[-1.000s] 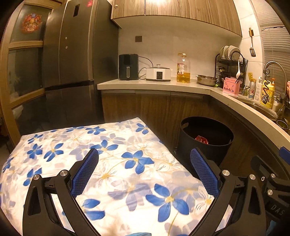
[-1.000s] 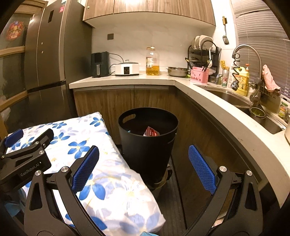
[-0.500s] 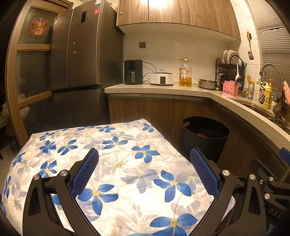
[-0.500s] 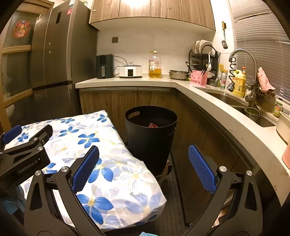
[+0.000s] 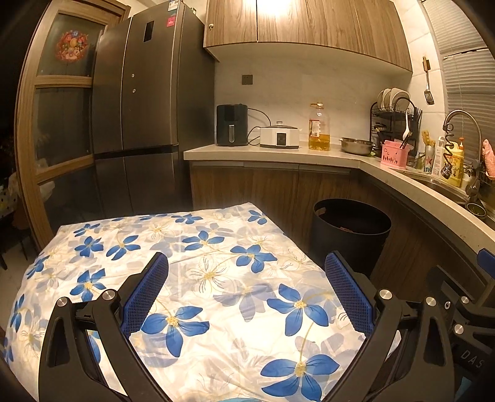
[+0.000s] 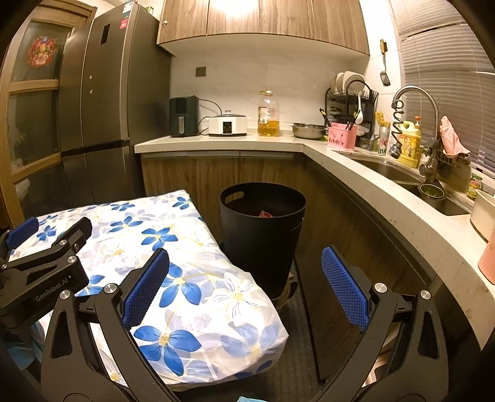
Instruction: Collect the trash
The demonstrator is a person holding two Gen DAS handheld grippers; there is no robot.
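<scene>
Black bin (image 6: 262,238) ahead-left of your right claw (image 6: 244,289), red scrap inside; both claws wide, empty—judged between pickups, locate next trash.

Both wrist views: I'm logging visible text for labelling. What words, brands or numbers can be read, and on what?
"GenRobot.AI": on the left tool's black body, right wrist view.
"DAS": cut-off letters on the right tool's body, left wrist view.
"ine": partial letters on the green can by the sink.
Oil bottle label, yellow bottle label, fridge stickers: too blurred.
</scene>
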